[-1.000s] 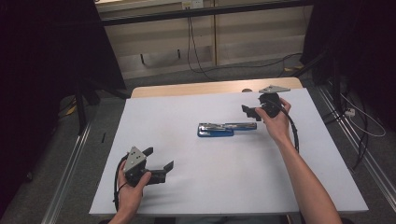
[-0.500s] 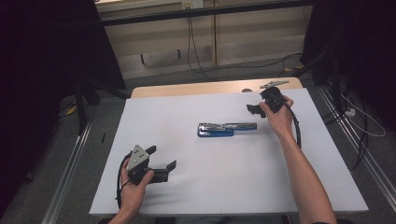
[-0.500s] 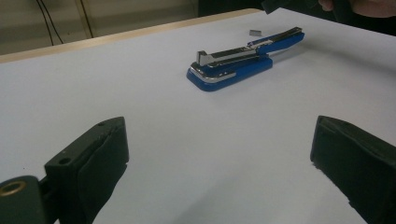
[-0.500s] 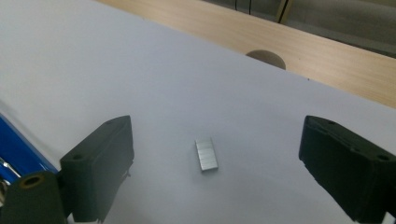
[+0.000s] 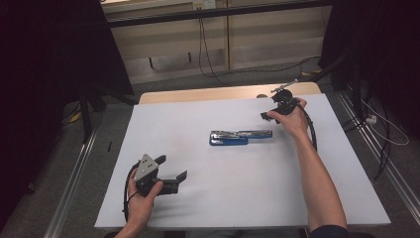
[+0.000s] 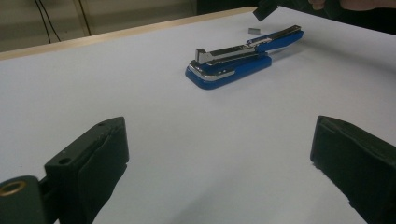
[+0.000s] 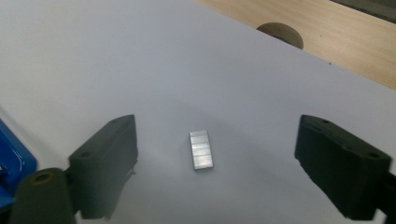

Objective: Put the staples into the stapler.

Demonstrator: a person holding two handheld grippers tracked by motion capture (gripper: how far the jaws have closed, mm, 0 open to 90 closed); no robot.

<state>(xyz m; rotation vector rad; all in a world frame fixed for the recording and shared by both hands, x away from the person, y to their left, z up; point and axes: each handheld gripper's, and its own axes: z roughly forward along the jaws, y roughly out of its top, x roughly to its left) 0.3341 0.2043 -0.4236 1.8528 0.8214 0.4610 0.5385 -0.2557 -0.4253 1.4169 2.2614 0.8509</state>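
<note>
A blue and chrome stapler (image 5: pixel 241 137) lies opened out flat in the middle of the white table top (image 5: pixel 247 198); the left gripper view has it as the stapler (image 6: pixel 233 65). A short silver strip of staples (image 7: pixel 201 149) lies on the white surface just beyond the stapler's far end (image 6: pixel 254 31). My right gripper (image 5: pixel 270 109) hovers over that strip at the far right, open. Its jaws have just been closing a little, with the strip between them (image 7: pixel 222 135) and untouched. My left gripper (image 5: pixel 173 167) rests open at the near left, empty, pointing toward the stapler (image 6: pixel 219 154).
A bare wooden strip of the table (image 5: pixel 223 93) runs along the far edge, with a round cable hole (image 7: pixel 280 35) close behind the staples. Cables (image 5: pixel 386 134) and metal rails (image 5: pixel 74 183) lie on the floor on both sides.
My right hand has shifted slightly over the table's far right part, beyond the stapler's end. The left hand and the stapler have kept still.
</note>
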